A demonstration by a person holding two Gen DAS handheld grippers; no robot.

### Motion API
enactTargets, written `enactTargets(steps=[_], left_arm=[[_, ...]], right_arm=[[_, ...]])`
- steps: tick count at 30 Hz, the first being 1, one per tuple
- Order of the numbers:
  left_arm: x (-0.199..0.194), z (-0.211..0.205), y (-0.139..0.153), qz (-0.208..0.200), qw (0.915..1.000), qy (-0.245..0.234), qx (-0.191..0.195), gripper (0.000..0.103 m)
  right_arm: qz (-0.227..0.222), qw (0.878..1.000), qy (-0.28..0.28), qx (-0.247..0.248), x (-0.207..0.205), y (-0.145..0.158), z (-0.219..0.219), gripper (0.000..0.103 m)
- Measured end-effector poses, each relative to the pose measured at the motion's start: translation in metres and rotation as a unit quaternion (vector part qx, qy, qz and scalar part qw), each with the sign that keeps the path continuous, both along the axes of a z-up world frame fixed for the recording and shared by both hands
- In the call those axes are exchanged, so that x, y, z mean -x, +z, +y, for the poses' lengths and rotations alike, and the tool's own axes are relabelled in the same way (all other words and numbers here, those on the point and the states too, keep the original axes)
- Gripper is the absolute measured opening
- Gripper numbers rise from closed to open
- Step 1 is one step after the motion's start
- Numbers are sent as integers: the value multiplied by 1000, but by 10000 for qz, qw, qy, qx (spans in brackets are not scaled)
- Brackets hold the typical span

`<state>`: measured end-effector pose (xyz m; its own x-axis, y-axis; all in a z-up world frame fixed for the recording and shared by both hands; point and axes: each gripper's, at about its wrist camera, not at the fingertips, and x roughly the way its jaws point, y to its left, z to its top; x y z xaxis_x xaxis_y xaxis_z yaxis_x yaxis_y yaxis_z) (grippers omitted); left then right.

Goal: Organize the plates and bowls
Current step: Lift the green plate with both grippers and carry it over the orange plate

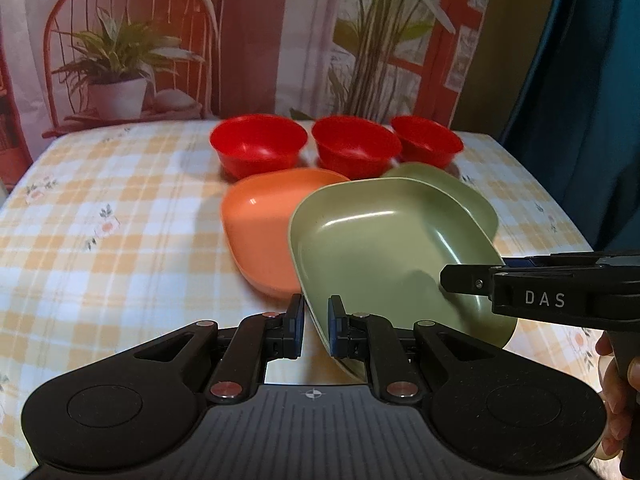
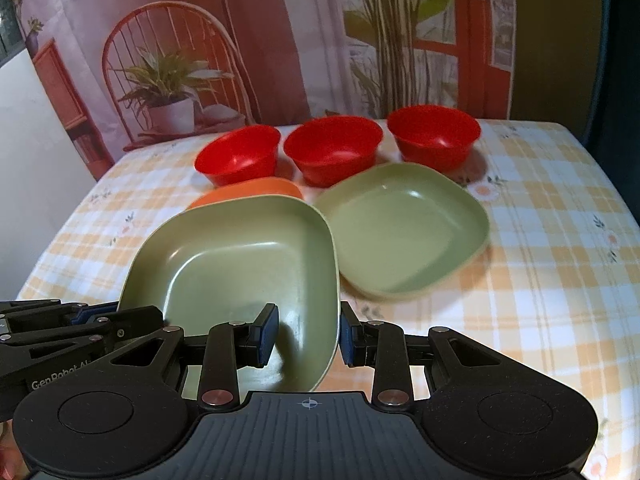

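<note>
A green square plate [image 1: 380, 248] [image 2: 236, 268] is lifted and tilted above the table. My left gripper [image 1: 316, 328] has its jaws narrowly apart around the plate's near-left rim; whether they clamp it is unclear. My right gripper [image 2: 306, 336] straddles the plate's right rim with a wider gap, and it shows from the side in the left wrist view [image 1: 460, 284]. A second green plate [image 2: 404, 228] [image 1: 452, 188] lies flat to the right. An orange plate [image 1: 260, 224] [image 2: 256, 192] lies to the left, partly hidden. Three red bowls [image 1: 258, 148] [image 1: 354, 148] [image 1: 426, 144] [image 2: 238, 156] [image 2: 332, 152] [image 2: 434, 136] stand in a row behind.
The table has a yellow checked cloth [image 1: 100, 240] [image 2: 560, 260]. A printed backdrop [image 1: 160, 40] hangs right behind the bowls. A dark blue curtain [image 1: 592, 100] is at the right edge.
</note>
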<state>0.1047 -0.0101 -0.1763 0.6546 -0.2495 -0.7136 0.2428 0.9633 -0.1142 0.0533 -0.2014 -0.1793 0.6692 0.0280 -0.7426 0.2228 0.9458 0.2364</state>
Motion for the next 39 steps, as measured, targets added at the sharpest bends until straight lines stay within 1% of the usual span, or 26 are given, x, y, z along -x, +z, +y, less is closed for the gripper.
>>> enactTargets(steps=[7,12,17,20,31,36,39], left_arm=[[-34,13,5,-31,9999,156,-58,13],[-55,19,-1,34,9997,171,-195,13],[-72,30,-8,178,9995,219,-120,13],[-80,32,-13,239,9993,230,-158,13],[-93,27,-25,255,9989,125,-360,13],[-94,29,-28,264,9989,138,-354,14],[-94,28,-29,232,9989,127,-392,14]], right_arm=[[-43,9999,120,-52,-47,1,-1,29],[-14,9998,192,-8,-75,-8,0,29],[36,9993,363,100,-96,-14,3,29],[127,9988,441,174,-106,-19,6,28],[218,9983,478,244,-111,-33,5,28],[227,9973,584,391,-110,-38,10,28],[208,9973,583,395,-109,-39,10,28]])
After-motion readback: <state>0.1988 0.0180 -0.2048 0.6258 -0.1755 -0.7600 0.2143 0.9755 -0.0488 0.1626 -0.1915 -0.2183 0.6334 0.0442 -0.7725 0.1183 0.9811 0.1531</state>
